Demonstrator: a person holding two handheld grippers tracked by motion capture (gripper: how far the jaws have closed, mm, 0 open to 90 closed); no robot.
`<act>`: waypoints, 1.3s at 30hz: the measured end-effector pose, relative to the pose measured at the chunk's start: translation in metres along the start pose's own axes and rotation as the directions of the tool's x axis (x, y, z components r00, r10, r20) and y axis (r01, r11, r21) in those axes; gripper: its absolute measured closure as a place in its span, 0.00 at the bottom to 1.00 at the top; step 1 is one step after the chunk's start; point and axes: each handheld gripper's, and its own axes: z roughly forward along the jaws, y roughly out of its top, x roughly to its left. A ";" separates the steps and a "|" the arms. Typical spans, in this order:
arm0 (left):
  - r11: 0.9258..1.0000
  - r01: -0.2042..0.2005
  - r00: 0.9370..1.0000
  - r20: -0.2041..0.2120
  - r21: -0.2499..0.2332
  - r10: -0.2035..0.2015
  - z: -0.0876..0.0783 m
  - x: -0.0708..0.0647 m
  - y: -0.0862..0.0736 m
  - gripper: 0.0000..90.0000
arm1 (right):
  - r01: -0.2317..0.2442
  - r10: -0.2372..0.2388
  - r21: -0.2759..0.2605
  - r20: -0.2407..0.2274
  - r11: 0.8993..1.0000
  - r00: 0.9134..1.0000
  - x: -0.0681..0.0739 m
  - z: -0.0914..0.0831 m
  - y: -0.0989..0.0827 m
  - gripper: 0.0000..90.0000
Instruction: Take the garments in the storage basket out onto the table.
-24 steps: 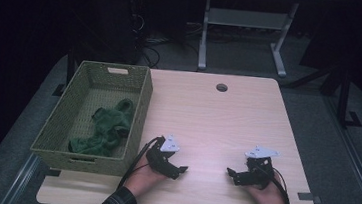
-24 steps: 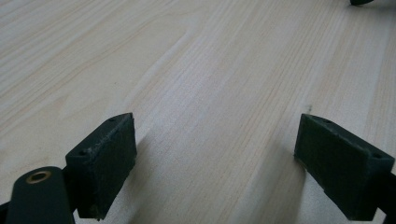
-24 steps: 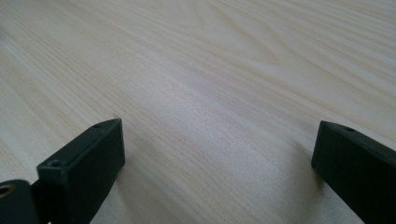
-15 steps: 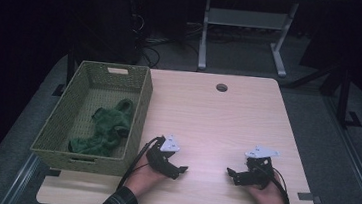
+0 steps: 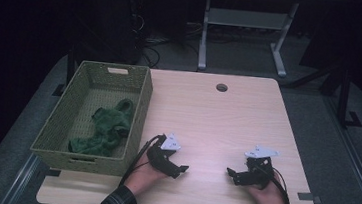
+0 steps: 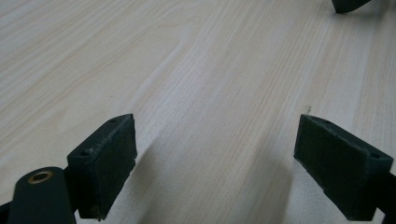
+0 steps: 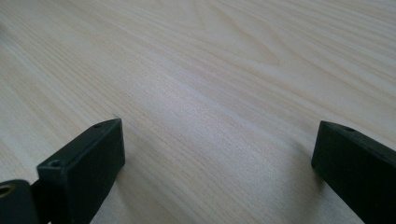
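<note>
Low over the table [image 5: 217, 120], both claws gape wide, empty.

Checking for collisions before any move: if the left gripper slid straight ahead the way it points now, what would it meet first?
Probably the right gripper. The left gripper, jaws open and empty, points across bare table toward it; a dark tip shows ahead, though slightly off line, so it might just pass.
</note>
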 end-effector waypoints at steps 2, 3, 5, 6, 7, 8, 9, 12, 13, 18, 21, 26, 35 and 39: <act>1.000 0.004 1.000 -0.002 -0.006 -0.004 -0.002 0.001 0.001 0.14 | 0.000 0.000 0.001 0.000 1.000 1.000 0.000 0.000 0.000 0.03; 1.000 0.004 1.000 -0.005 -0.005 -0.004 -0.003 0.001 0.002 0.14 | 0.000 0.000 0.001 0.000 1.000 1.000 0.000 0.000 0.000 0.03; 1.000 0.001 1.000 -0.005 0.000 -0.001 -0.006 0.001 0.004 0.14 | 0.000 0.000 0.000 0.000 1.000 1.000 0.000 0.000 0.000 0.03; 1.000 0.002 1.000 -0.009 0.000 -0.002 -0.007 0.002 0.004 0.14 | 0.000 0.000 0.000 0.000 1.000 1.000 0.000 0.000 0.000 0.03; 1.000 0.004 1.000 -0.011 -0.001 -0.004 -0.008 0.002 0.005 0.14 | 0.000 0.000 0.000 0.000 1.000 1.000 0.000 0.000 0.000 0.03; 1.000 0.015 1.000 -0.009 -0.006 -0.015 -0.009 0.002 0.006 0.14 | 0.000 0.000 0.000 0.000 1.000 1.000 0.000 0.000 0.000 0.03; 1.000 0.019 1.000 -0.009 -0.011 -0.019 -0.010 0.003 0.006 0.14 | 0.000 0.000 0.000 0.000 1.000 1.000 0.000 0.000 0.000 0.03; 1.000 0.025 1.000 -0.007 -0.012 -0.025 -0.013 0.004 0.009 0.14 | 0.001 -0.001 0.001 0.000 1.000 1.000 0.000 0.000 0.000 0.03; 1.000 0.025 1.000 -0.007 -0.010 -0.025 -0.014 0.004 0.010 0.14 | 0.001 -0.001 0.000 0.000 1.000 1.000 0.000 0.000 0.000 0.03; 0.999 0.027 1.000 -0.012 -0.017 -0.028 -0.018 0.005 0.015 0.14 | 0.001 -0.001 0.001 0.000 1.000 1.000 0.000 0.000 0.000 0.03; 0.999 0.028 1.000 -0.011 -0.028 -0.029 -0.023 0.006 0.019 0.14 | 0.001 -0.001 0.001 -0.001 1.000 1.000 0.000 0.000 0.000 0.03; 0.999 0.028 0.999 -0.014 -0.035 -0.029 -0.030 0.007 0.027 0.14 | 0.001 -0.001 0.000 0.001 1.000 1.000 0.000 0.000 0.000 0.03; 0.999 0.029 1.000 -0.009 -0.037 -0.029 -0.040 0.008 0.036 0.14 | 0.000 0.000 0.000 0.002 1.000 1.000 0.000 0.000 0.000 0.03; 0.999 0.027 1.000 0.004 -0.039 -0.027 -0.044 0.010 0.042 0.14 | 0.000 0.000 0.000 0.002 1.000 1.000 0.000 0.000 0.000 0.03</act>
